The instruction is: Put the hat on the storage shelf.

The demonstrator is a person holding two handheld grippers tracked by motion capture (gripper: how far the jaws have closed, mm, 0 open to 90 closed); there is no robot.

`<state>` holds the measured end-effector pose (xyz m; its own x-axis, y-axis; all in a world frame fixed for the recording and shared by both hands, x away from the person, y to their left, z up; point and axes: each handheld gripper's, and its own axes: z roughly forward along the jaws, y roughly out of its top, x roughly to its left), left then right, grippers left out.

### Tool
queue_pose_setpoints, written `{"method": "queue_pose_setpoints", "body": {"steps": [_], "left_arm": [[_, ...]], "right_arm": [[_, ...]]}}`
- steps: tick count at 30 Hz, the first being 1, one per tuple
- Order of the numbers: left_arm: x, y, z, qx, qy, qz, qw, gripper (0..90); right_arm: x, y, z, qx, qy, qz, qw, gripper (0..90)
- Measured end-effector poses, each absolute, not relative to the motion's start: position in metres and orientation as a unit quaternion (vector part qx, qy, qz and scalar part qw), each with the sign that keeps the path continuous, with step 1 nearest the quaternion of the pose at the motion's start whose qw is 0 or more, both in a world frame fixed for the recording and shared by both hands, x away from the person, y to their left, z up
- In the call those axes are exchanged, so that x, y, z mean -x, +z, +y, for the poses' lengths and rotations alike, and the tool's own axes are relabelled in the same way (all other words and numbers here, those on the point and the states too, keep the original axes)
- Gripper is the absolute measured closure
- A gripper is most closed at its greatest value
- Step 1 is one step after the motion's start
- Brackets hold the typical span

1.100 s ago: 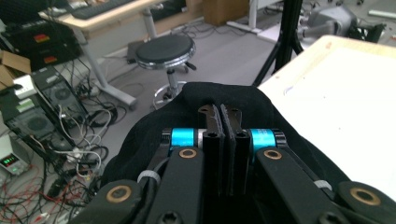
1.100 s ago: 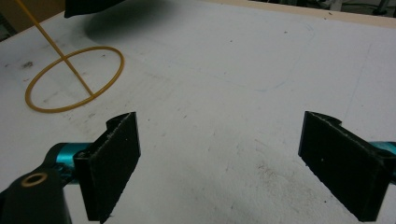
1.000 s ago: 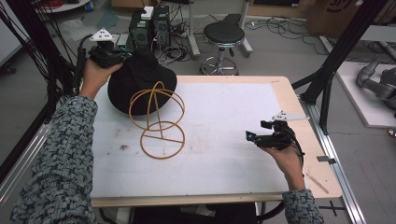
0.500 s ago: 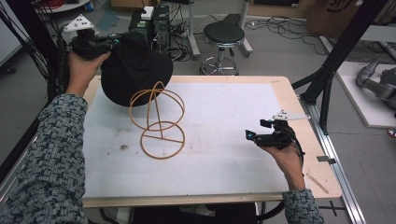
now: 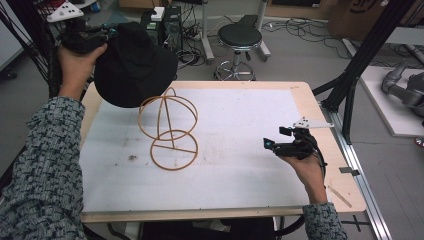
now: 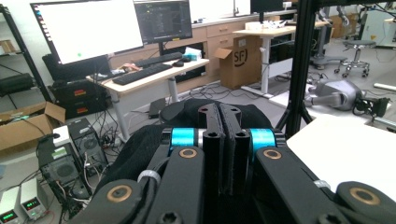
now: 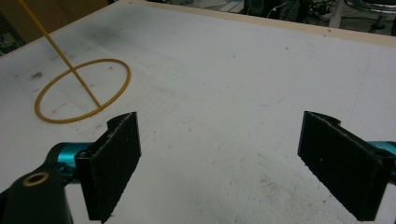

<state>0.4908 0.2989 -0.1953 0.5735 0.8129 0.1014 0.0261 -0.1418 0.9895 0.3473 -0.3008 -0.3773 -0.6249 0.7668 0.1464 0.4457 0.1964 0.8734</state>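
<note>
Jaws first: on the left gripper [image 6: 223, 140] they are pressed together with a fold of black fabric pinched between them, while on the right gripper [image 7: 219, 163] they stand spread wide with bare table between them. Biggest thing here is the table [image 5: 300, 95], its white sheet [image 5: 240, 145] covering most of the top. Next, the black hat [image 5: 132, 65], held up off the surface above the far-left corner, hanging from the left gripper [image 5: 107, 34]; from the high view its brim looks clear of the frame below, though that's hard to judge. Then the wire hat stand [image 5: 167, 127], upright left of centre, ring base flat on the sheet. Over at the right edge, the right gripper [image 5: 270, 144] sits low, well apart from the stand.
</note>
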Motion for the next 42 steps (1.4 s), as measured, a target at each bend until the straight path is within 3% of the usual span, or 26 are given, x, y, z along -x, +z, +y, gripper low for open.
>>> {"method": "queue_pose_setpoints", "body": {"steps": [17,42], "left_arm": [[-0.48,-0.168,0.311,-0.649,0.372,0.33,0.576,87.6],[-0.443,-0.134,0.322,-0.613,0.344,0.314,0.639,87.6]], "right_arm": [[-0.348,-0.375,-0.305,-0.4,0.499,0.75,0.167,12.9],[-0.345,-0.369,-0.307,-0.395,0.511,0.745,0.166,12.9]]}}
